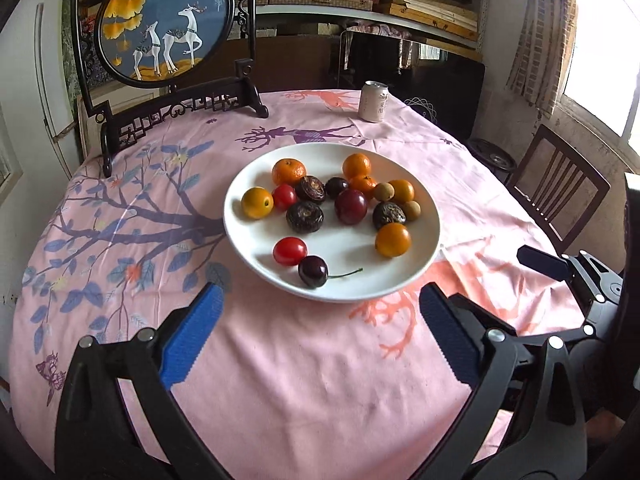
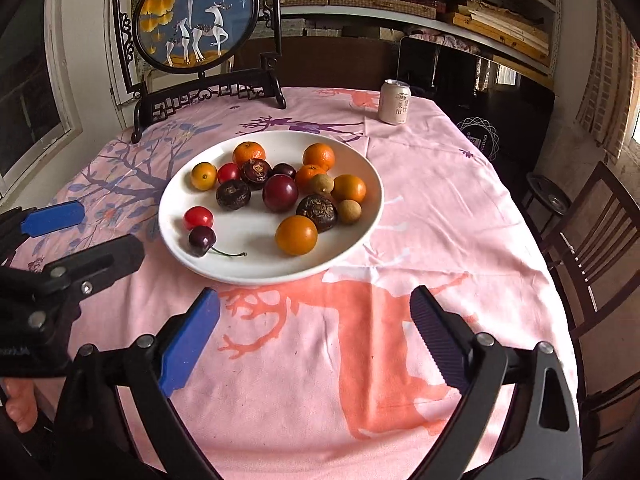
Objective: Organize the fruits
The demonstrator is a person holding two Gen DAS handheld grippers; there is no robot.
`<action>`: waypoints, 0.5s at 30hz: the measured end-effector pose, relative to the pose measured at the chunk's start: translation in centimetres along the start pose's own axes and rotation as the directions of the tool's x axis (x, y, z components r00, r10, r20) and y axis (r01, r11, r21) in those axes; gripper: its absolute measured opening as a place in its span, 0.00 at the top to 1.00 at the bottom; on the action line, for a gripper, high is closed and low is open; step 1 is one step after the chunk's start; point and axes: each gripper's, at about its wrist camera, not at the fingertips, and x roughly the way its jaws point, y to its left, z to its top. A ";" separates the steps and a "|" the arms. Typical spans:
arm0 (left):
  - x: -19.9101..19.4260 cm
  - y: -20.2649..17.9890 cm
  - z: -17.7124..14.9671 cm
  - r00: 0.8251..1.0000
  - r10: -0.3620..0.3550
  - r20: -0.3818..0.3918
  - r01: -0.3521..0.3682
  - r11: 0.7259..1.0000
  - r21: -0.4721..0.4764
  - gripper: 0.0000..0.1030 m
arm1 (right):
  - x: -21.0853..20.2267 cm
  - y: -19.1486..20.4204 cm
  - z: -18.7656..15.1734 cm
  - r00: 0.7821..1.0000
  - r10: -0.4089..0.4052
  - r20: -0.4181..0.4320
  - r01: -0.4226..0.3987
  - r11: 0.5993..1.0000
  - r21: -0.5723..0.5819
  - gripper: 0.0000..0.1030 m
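**Mixed fruits gathered on one plate, both grippers held spread and empty short of it**

All the fruits are seen lying on the white plate (image 1: 424, 248) near the middle of the pink tablecloth (image 1: 280, 380); none is seen on the cloth itself. The kinds are mixed rather than grouped: the oranges (image 2: 296, 235), tomatoes (image 2: 198, 218), dark ridged fruits (image 2: 233, 195) and small tan fruits (image 2: 349, 211) are interleaved.

The left gripper (image 1: 320, 312) and the right gripper (image 2: 316, 312) are held just short of the plate's near rim, fingers spread wide, nothing between them. Such a scene fits either a gathering onto the plate already complete or a sorting by kind still open, so no particular move is prescribed.

If a fruit is to be taken, a light closure across its widest part is advised, since the round skins are judged likely to roll or slip.

Only the cherry (image 1: 313, 271) has a clear long axis: its stem (image 1: 346, 275) is laid nearly flat, pointing rightward in both views. The fruit body, not the stem, would best be gripped.

A drink can (image 2: 395, 102) and a framed deer screen (image 2: 196, 20) stand well apart at the far side.
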 end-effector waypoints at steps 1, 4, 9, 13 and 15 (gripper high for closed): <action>-0.3 0.0 -0.3 1.000 -0.001 -0.002 0.001 1.000 -0.004 0.02 | -0.1 0.0 -0.1 1.000 0.001 -0.002 -0.001 1.000 0.005 0.07; -0.7 0.4 -0.7 1.000 -0.005 -0.010 0.005 1.000 -0.021 0.02 | -0.3 0.1 -0.3 1.000 0.006 -0.003 -0.006 1.000 0.018 0.07; -1.2 0.9 -1.1 1.000 -0.006 -0.007 0.006 0.999 -0.045 0.02 | -1.0 0.6 -0.5 1.000 0.009 -0.001 -0.008 1.000 0.009 0.07; -1.6 0.7 -1.2 1.000 0.010 0.007 -0.009 0.999 -0.038 0.02 | -1.3 1.1 -0.6 1.000 0.006 0.001 -0.006 1.000 -0.003 0.07; -1.7 0.7 -1.2 1.000 0.016 0.010 -0.016 0.999 -0.033 0.02 | -1.4 1.2 -0.6 1.000 0.003 0.001 -0.003 1.000 -0.006 0.07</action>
